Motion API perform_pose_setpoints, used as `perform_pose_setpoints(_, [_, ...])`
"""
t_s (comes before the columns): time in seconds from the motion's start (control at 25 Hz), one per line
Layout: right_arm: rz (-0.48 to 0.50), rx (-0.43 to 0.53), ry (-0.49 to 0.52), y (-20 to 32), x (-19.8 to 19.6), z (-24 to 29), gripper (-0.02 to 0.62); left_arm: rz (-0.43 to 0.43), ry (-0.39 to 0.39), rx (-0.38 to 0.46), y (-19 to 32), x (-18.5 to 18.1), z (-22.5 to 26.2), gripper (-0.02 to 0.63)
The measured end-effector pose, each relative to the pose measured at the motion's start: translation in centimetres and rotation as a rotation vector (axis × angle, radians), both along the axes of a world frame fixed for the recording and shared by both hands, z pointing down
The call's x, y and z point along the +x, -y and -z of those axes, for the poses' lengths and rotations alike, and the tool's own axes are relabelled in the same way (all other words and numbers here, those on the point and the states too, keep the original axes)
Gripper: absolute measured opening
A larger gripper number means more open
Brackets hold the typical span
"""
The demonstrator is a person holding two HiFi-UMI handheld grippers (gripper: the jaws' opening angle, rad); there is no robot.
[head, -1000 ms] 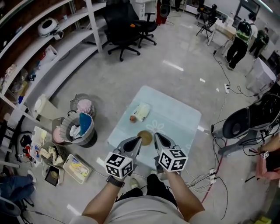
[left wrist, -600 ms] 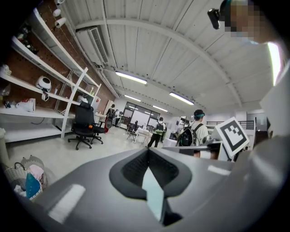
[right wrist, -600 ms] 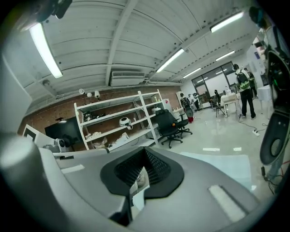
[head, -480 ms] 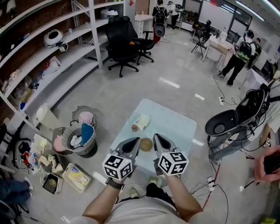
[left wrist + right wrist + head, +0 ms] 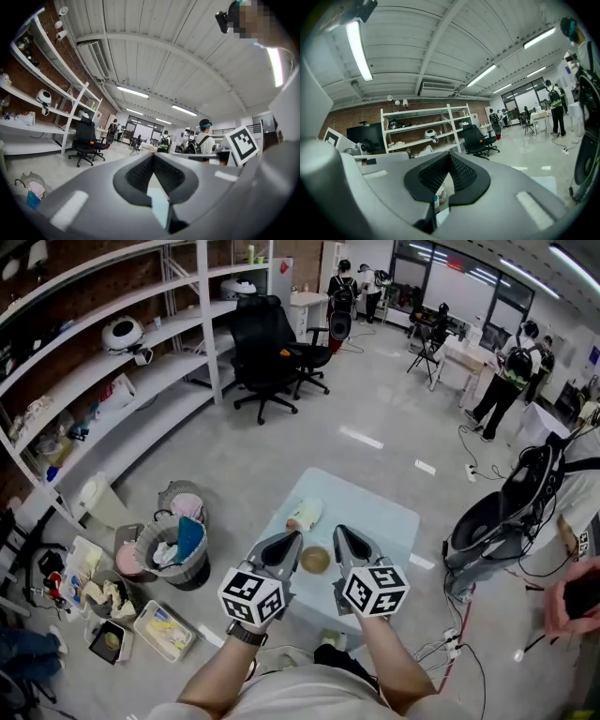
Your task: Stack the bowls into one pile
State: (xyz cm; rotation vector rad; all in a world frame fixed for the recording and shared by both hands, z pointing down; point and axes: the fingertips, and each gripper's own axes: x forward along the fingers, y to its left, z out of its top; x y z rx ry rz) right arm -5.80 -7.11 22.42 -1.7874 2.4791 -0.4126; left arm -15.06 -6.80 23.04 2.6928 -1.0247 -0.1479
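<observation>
A small brown bowl (image 5: 315,561) sits on the pale low table (image 5: 375,521), seen between my two grippers in the head view. A whitish object with an orange end (image 5: 304,515) lies on its side further back on the table; what it is cannot be made out. My left gripper (image 5: 288,546) and right gripper (image 5: 341,541) are held side by side high above the table's near edge. Both are shut and hold nothing. In the left gripper view the left gripper (image 5: 153,157) points level across the room, and the right gripper (image 5: 450,154) does the same in its own view.
Bins full of rubbish (image 5: 174,542) and trays stand on the floor left of the table. White shelving (image 5: 112,362) runs along the left wall, with a black office chair (image 5: 265,341) beyond. Another black seat (image 5: 502,512) and cables lie to the right. People stand far back (image 5: 506,371).
The head view has tilted up and taken in more of the room. The table and bowl now look smaller and lower in the picture. Both grippers stay shut, side by side.
</observation>
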Motion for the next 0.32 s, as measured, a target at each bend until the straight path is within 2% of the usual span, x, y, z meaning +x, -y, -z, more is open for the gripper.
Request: perform_pose_setpoints(0.32, [0.003,0.025,-0.018,-0.7,-2.1,1.5,0.009,0.008,-0.014,0.027,-0.3,-2.5,2.0,0.006])
